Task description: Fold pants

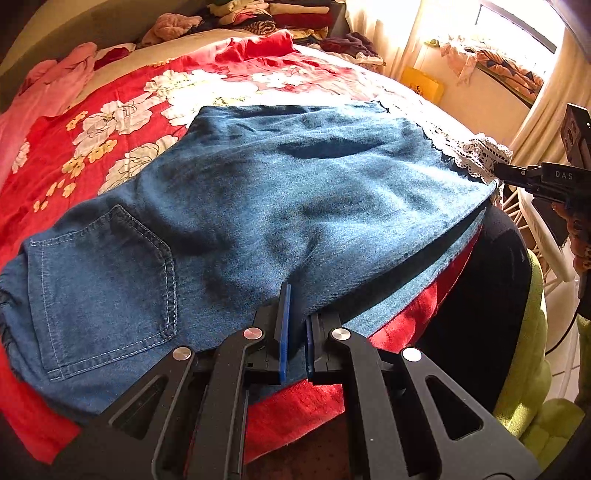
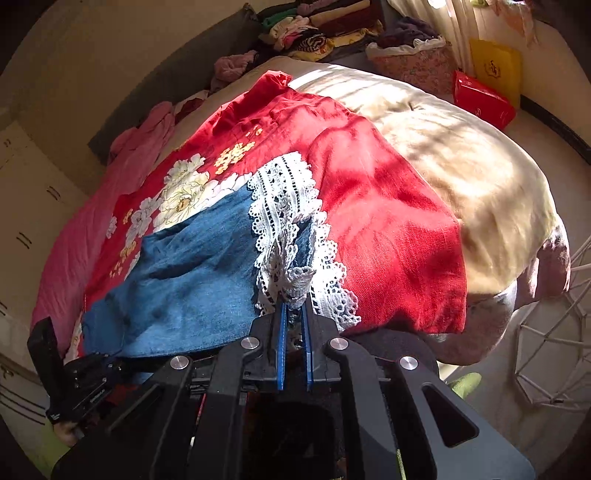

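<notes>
Blue denim pants (image 1: pixel 266 206) with white lace cuffs (image 2: pixel 291 229) lie across a red flowered cloth (image 1: pixel 122 122) on a bed. A back pocket (image 1: pixel 103 284) shows at the left. My left gripper (image 1: pixel 297 317) is shut on the near edge of the pants at mid-length. My right gripper (image 2: pixel 293 314) is shut on the bunched lace cuff end of the pants; it also shows at the right edge of the left wrist view (image 1: pixel 496 173). The left gripper shows in the right wrist view (image 2: pixel 110 365) at the lower left.
Piles of clothes (image 2: pixel 317 33) sit at the head of the bed. A pink garment (image 1: pixel 40 96) lies at the left. A red box (image 2: pixel 484 99) and yellow bag (image 2: pixel 495 66) stand on the floor at the right. A white wire frame (image 2: pixel 554 332) is beside the bed.
</notes>
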Demonstrator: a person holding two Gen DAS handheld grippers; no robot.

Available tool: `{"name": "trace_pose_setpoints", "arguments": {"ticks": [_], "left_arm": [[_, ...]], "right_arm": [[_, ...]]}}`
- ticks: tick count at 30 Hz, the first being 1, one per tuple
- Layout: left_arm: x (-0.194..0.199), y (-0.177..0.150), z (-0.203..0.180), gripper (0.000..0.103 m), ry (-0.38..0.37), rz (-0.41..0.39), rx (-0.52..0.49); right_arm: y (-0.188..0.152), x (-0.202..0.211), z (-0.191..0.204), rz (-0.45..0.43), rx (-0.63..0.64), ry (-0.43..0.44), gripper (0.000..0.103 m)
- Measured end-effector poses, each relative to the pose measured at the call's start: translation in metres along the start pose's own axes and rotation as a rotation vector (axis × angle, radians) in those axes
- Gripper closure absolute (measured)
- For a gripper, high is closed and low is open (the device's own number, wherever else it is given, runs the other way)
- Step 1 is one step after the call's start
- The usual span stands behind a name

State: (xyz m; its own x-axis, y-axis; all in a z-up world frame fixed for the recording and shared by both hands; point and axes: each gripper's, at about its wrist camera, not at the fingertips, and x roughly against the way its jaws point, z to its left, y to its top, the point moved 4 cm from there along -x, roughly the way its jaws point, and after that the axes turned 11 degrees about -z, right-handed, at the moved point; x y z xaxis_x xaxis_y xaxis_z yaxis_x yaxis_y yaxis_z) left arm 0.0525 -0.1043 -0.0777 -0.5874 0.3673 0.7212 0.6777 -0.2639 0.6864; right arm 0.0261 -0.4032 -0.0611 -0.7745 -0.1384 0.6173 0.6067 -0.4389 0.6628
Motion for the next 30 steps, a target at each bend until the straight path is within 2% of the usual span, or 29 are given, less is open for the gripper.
{"name": "trace_pose_setpoints", "arguments": {"ticks": [3,5,7,10,13,14,16,19,23,26,27,28,29,30], "left_arm": [[-0.005,-0.004,-0.001,0.101,-0.004,0.022,-0.003],[-0.006,-0.004,-0.001,0.101,-0.003,0.025,-0.006],[-0.005,-0.004,0.0,0.101,-0.004,0.024,-0.003],[-0.006,-0.005,0.002,0.101,-0.006,0.025,0.002],[-0.006,-0.006,0.003,0.101,-0.005,0.029,0.011],[-0.006,-0.006,0.003,0.101,-0.004,0.03,0.014],[-0.006,-0.006,0.003,0.101,-0.004,0.031,0.016],[-0.005,-0.007,0.004,0.101,-0.004,0.034,0.017],[-0.003,-0.01,0.005,0.098,-0.007,0.036,0.02],[-0.003,-0.011,0.003,0.096,-0.017,0.044,0.015],[-0.002,-0.011,0.003,0.094,-0.021,0.049,0.015],[-0.001,-0.011,0.002,0.084,-0.025,0.051,0.016],[0.003,-0.01,0.002,0.069,-0.028,0.044,0.016],[0.008,-0.008,0.003,0.064,-0.026,0.033,0.014]], "right_arm": [[-0.007,-0.003,-0.004,0.017,0.002,-0.02,0.096],[-0.006,0.002,-0.004,0.017,-0.001,-0.023,0.091],[0.0,0.013,-0.005,-0.022,0.025,-0.068,0.081],[0.011,0.03,0.001,-0.096,0.091,-0.117,0.08],[0.014,0.031,0.022,-0.119,0.197,-0.098,0.08],[0.011,0.027,0.032,-0.107,0.23,-0.075,0.08],[0.001,0.015,0.054,-0.071,0.294,-0.017,0.073],[-0.017,-0.008,0.079,0.001,0.381,0.028,0.072],[-0.041,-0.041,0.067,0.156,0.375,-0.013,0.072],[-0.045,-0.04,0.062,0.17,0.37,-0.009,0.073],[-0.044,-0.038,0.063,0.171,0.375,-0.009,0.073],[-0.042,-0.035,0.065,0.167,0.38,-0.005,0.072],[-0.04,-0.031,0.068,0.157,0.386,0.002,0.072],[-0.038,-0.028,0.071,0.142,0.394,0.01,0.072]]}}
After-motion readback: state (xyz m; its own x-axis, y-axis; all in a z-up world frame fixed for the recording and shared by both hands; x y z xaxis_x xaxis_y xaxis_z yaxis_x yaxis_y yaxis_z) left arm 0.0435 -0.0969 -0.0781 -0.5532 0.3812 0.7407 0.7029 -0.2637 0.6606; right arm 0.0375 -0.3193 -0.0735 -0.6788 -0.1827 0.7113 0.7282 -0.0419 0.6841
